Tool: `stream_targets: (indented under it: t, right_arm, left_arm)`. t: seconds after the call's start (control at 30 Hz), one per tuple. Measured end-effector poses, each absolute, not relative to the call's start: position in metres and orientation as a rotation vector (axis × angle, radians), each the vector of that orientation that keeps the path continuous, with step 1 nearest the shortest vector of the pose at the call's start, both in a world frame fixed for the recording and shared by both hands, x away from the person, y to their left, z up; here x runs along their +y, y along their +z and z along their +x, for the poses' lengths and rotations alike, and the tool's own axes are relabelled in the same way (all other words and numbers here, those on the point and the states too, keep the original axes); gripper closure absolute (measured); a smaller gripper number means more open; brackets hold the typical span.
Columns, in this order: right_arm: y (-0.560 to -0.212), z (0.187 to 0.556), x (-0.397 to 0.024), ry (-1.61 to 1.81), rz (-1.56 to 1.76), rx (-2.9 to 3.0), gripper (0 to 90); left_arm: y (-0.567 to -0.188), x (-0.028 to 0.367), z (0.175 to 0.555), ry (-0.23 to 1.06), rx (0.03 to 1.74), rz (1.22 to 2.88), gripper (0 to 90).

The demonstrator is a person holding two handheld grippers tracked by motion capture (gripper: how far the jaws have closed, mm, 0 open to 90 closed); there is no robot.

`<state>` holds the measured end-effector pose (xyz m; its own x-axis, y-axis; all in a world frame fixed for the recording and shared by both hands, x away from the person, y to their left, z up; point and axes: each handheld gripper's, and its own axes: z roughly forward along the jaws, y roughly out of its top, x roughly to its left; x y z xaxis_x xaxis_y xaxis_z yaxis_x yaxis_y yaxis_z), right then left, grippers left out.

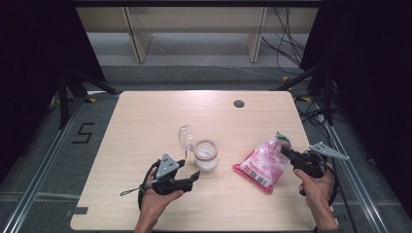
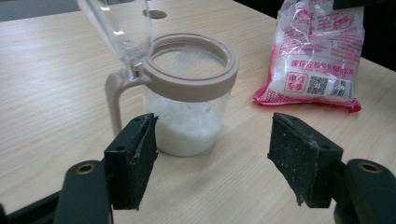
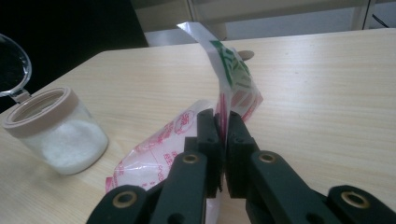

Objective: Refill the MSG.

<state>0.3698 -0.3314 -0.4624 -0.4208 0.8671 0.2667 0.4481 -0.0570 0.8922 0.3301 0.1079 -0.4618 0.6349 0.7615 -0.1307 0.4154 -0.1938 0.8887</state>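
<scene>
- The right hand-held gripper (image 3: 223, 140) is clenched on the upper edge of the pink bag (image 1: 262, 162), which lies on the counter (image 1: 145, 121) at the right.
- The left hand-held gripper (image 2: 212, 158) is released, its jaws wide, just before the jar (image 2: 189, 93) of white grains, lid (image 2: 119, 28) flipped up.

Both grippers are black: the left gripper (image 1: 190, 171) and right gripper (image 1: 283, 149) each carry a grey three-cornered plate. Their fingers (image 2: 132, 158) bear flat dark pads, with brass-ringed screw holes behind.
</scene>
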Motion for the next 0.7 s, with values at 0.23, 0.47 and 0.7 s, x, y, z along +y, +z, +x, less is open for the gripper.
stream_targets:
  t: [0.23,0.47,0.7]
  right_arm:
    - [-0.467,0.371,-0.334,1.431,1.415,1.842,81.7]
    - [-0.469,0.371,-0.336,1.372,1.417,1.857,73.2]
    - [-0.472,0.371,-0.334,1.382,1.427,1.843,65.6]
  left_arm:
    - [-0.452,0.117,0.338,0.450,0.946,1.808,31.3]
    - [-0.449,0.129,0.344,0.499,0.960,1.825,31.4]
    - [-0.449,0.135,0.346,0.518,0.963,1.827,31.5]
